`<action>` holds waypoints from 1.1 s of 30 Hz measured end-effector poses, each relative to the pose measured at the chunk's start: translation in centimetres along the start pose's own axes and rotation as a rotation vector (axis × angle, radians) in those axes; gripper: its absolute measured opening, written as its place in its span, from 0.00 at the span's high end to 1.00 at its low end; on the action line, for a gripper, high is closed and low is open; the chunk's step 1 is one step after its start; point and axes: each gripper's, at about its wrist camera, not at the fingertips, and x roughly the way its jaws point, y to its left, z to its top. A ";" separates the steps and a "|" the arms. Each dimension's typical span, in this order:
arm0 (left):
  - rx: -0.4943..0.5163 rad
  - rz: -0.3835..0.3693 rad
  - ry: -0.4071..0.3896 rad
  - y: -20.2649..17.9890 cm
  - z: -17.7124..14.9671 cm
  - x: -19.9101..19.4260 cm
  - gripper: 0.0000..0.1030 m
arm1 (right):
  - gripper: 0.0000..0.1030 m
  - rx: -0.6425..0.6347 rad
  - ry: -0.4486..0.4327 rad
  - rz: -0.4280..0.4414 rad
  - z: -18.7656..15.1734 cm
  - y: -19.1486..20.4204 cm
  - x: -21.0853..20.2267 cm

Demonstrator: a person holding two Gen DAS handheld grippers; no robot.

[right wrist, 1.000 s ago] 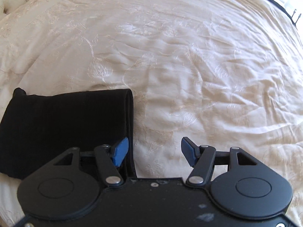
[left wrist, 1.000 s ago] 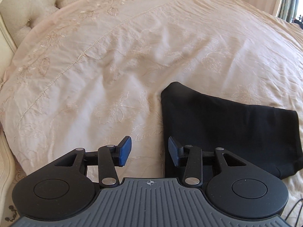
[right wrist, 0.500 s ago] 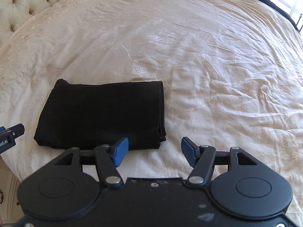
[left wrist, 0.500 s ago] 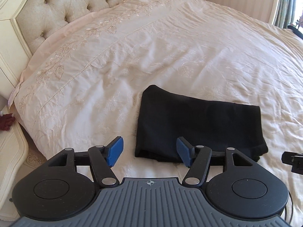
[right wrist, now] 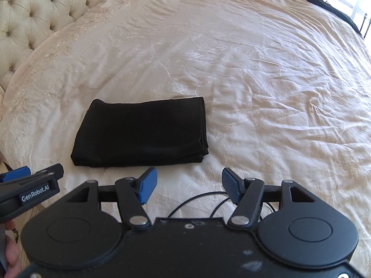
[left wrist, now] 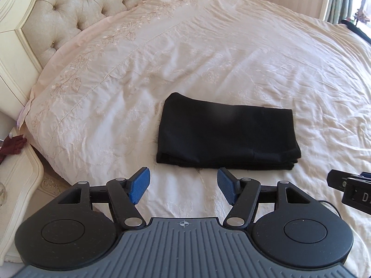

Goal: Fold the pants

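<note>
The black pants [left wrist: 226, 134] lie folded into a compact, layered rectangle on the cream bedspread [left wrist: 208, 53], near the bed's front edge and somewhat toward the headboard [left wrist: 76, 7] end. The stacked fold edges show along the side nearest the cameras and at the right-hand corner, seen from the right wrist view [right wrist: 141, 132].

The left gripper [left wrist: 183, 186] hovers above the front edge of the bed, just short of the pants and not touching them — its jaws stand wide apart with only bedspread between the blue pads [left wrist: 139, 184]. The right gripper [right wrist: 189, 188] sits likewise clear of the cloth, to the right of the pants' near corner, jaws spread wide and holding nothing. A thin black cable [right wrist: 197, 202] loops over the bedspread below its fingers.

Each gripper shows at the margin of the other's view. A pale bedside cabinet [left wrist: 16, 185] stands beside the bed's head corner — a dark red item [left wrist: 11, 144] rests on top
</note>
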 end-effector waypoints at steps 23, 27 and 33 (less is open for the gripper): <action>0.027 -0.029 0.002 -2.1 -2.7 -3.8 0.39 | 0.36 0.034 -0.046 0.084 -2.6 -1.1 -3.3; 0.034 -0.034 0.005 -2.3 -2.9 -3.8 0.39 | 0.36 0.027 -0.055 0.079 -2.9 -1.1 -3.7; 0.041 -0.030 0.003 -2.5 -3.1 -3.9 0.39 | 0.36 0.035 -0.057 0.082 -3.0 -1.3 -3.7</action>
